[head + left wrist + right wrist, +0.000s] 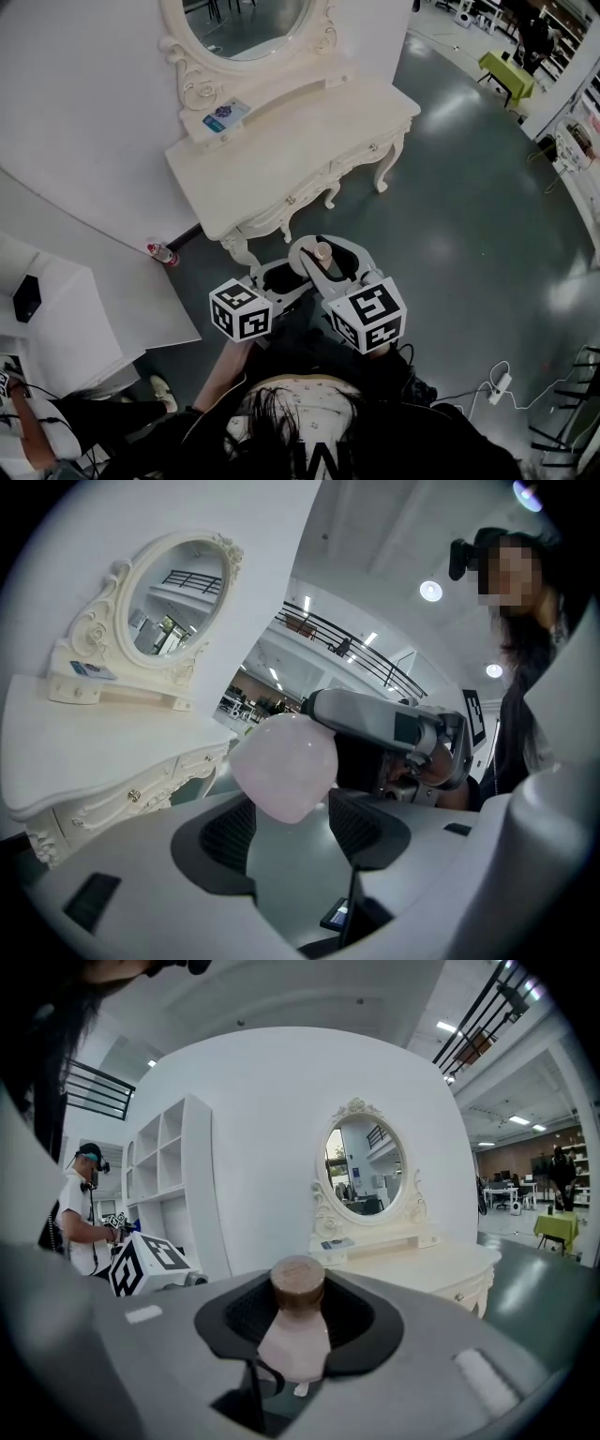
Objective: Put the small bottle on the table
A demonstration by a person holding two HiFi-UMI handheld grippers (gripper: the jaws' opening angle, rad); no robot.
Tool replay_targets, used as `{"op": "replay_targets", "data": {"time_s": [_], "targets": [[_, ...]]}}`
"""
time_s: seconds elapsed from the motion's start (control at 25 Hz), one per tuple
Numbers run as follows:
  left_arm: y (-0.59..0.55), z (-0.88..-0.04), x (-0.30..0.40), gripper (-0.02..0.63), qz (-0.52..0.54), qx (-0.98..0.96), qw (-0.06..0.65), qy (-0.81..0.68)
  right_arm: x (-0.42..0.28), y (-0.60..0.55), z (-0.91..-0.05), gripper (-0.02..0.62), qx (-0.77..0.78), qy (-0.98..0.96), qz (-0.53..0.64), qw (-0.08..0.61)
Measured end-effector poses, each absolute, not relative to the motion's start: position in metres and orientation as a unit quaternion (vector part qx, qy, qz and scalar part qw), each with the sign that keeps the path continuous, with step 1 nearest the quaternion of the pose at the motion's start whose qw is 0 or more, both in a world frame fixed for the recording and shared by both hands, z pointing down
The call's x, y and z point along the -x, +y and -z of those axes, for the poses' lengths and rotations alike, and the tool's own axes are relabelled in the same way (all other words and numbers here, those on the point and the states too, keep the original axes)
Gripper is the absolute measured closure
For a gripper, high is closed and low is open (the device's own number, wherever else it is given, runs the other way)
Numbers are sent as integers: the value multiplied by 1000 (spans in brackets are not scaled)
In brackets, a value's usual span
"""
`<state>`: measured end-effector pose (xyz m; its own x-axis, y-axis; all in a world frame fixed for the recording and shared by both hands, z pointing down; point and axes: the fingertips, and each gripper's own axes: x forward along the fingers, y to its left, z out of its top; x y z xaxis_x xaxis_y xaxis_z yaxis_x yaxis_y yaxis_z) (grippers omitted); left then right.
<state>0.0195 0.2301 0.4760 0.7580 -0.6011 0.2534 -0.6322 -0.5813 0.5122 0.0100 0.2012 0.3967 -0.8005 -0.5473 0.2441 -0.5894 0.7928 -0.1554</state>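
Observation:
The small bottle (322, 251), pale pink with a brown wooden cap, is held upright above the floor between the pads of my right gripper (323, 255), which is shut on it. In the right gripper view the small bottle (298, 1327) stands between the dark pads with its cap uppermost. My left gripper (278, 276) is beside it on the left, open. In the left gripper view the bottle's rounded pink body (284, 766) hangs just past my left gripper (291, 829), and the right gripper's grey jaw (375, 719) shows behind it. The cream dressing table (309, 141) stands ahead.
An oval mirror (248, 23) tops the table, with a blue-printed card (227, 114) on its ledge. A red and white can (161, 251) lies on the floor by the white wall. White shelving (169, 1180) stands left, a person (80, 1218) beside it. A white cable (497, 384) lies at right.

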Motion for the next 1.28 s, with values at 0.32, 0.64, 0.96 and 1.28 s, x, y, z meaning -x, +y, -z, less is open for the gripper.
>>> {"op": "replay_targets", "data": {"time_s": [0.32,0.64,0.96,1.28], "targets": [[183,-484,-19,376,-29,-892,305,-332,-9,154,-405,454,-313,-937,-114,103],[102,-483,-16,376,-35,-898,312,-309,-6,71,-405,454,-333,-929,-121,109],[27,-482,5,376,-37,-902,320,-287,15,-5,-404,454,-352,-920,-124,122],[-31,-481,26,376,-35,-908,321,-266,37,-63,-403,454,-371,-911,-121,133]]}}
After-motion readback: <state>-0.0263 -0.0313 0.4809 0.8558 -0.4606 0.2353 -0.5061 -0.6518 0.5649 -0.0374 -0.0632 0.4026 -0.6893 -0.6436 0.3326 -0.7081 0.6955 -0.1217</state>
